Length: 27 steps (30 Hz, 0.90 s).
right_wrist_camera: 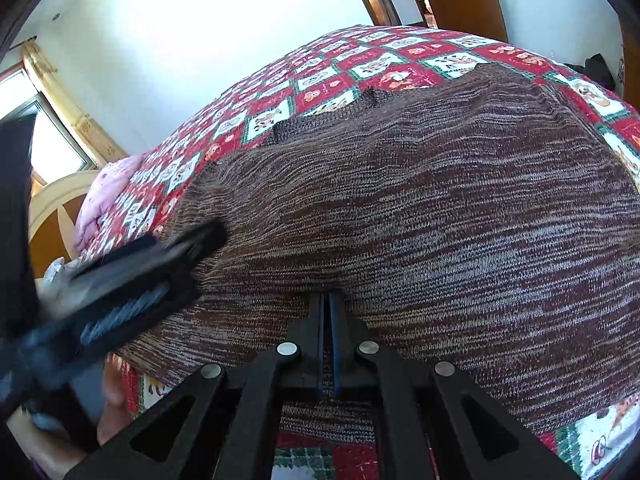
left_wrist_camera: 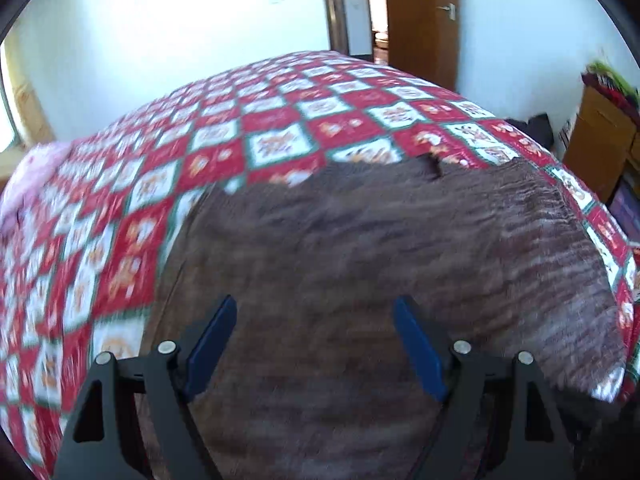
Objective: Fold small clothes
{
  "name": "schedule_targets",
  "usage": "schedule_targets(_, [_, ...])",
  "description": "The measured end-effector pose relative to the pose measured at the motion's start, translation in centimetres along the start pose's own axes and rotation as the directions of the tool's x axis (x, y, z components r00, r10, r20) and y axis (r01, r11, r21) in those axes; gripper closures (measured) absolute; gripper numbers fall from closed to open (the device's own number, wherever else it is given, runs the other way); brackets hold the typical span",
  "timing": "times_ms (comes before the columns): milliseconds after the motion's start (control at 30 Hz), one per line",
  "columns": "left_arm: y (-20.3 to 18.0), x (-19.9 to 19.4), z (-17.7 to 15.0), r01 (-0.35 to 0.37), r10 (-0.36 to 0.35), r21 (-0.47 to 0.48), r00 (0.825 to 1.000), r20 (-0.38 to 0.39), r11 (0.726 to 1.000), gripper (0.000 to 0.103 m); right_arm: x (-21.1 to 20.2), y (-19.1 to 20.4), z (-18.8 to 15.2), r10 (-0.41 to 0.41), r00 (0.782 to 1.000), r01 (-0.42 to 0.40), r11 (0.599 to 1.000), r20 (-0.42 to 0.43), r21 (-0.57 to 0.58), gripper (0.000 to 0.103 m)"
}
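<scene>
Bed with red-and-white checked quilt (right_wrist_camera: 360, 68) fills the room's middle, white wall behind it, wooden door (left_wrist_camera: 424, 12) past its far end, pink pillow (right_wrist_camera: 108, 192) at the quilt's left edge. Brown knit sweater (right_wrist_camera: 440, 208) lies flat on the quilt's near part, long axis running left-right. Left gripper (left_wrist_camera: 316, 320) hangs above the sweater, jaws apart and empty; right gripper (right_wrist_camera: 329, 300) is pinched on the sweater's near edge

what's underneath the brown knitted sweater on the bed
The brown knitted sweater lies spread on a red, white and green checked quilt, which shows around its edges. Whatever lies beneath the sweater's middle is covered and cannot be seen.
</scene>
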<state>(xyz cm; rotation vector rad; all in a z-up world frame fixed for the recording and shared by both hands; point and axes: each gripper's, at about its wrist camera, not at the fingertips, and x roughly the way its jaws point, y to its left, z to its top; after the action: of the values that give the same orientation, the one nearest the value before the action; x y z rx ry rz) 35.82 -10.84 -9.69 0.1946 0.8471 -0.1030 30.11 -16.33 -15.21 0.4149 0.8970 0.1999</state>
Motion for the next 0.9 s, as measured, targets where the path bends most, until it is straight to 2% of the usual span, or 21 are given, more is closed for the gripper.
schedule_targets(167, [-1.4,2.5,3.5,0.011,-0.011,-0.006,0.999,0.033,1.0,0.02,-0.1,-0.4,0.0,0.026,1.0,-0.026,0.999,0.01,0.025,0.1])
schedule_targets(267, [-2.1,6.5,4.0,-0.078,0.078,0.005,0.995,-0.063,0.997,0.018,-0.1,-0.6,-0.1,0.033,0.999,-0.034,0.999,0.012,0.034,0.1])
schedule_targets(300, [-1.7,7.7,3.8,-0.082,0.08,-0.026,0.994,-0.069,0.996,0.014,-0.1,-0.6,0.0,0.032,0.999,-0.033,0.999,0.011,0.033,0.1])
schedule_targets(333, [-1.2,8.0,3.9,-0.077,0.073,-0.064,0.996,-0.06,0.995,0.005,-0.1,-0.6,0.0,0.032,0.999,-0.032,0.999,0.011,0.033,0.1])
schedule_targets(367, [-0.6,8.6,4.1,-0.077,0.069,-0.097,0.994,-0.089,0.992,0.002,-0.1,-0.6,0.0,0.034,0.999,-0.034,0.999,0.01,0.034,0.1])
schedule_targets(433, [0.9,9.8,4.7,-0.036,0.013,-0.171,0.991,-0.133,0.985,0.0,0.0,-0.8,0.1,0.044,0.999,-0.044,0.998,0.009,0.043,0.1])
schedule_targets(533, [0.4,10.0,4.9,-0.051,0.034,-0.135,0.992,-0.126,0.989,0.0,-0.1,-1.0,0.2,0.06,0.998,-0.06,0.996,0.007,0.061,0.1])
schedule_targets(633, [0.6,9.5,4.5,-0.037,0.02,-0.144,0.993,-0.113,0.989,0.0,-2.0,-1.5,0.8,0.065,0.995,-0.071,0.994,0.076,0.082,0.1])
schedule_targets(700, [0.9,9.1,4.2,-0.011,-0.007,-0.154,0.993,-0.114,0.988,0.0,-3.4,-1.9,2.2,-0.001,0.991,-0.008,0.998,0.135,0.065,0.1])
schedule_targets(733, [0.9,8.7,3.9,-0.007,-0.01,-0.146,0.994,-0.113,0.989,0.0,-3.6,-2.2,2.9,-0.032,0.99,0.023,0.998,0.139,0.062,0.1])
schedule_targets(767, [0.7,8.3,3.7,-0.009,-0.006,-0.135,0.994,-0.11,0.991,0.0,-3.5,-2.9,4.1,-0.097,0.986,0.087,0.993,0.135,0.075,0.1])
schedule_targets(900, [0.7,8.6,3.9,-0.008,-0.007,-0.132,0.994,-0.107,0.991,0.0,-0.3,-6.1,8.3,-0.228,0.973,0.223,0.971,0.049,0.087,0.1])
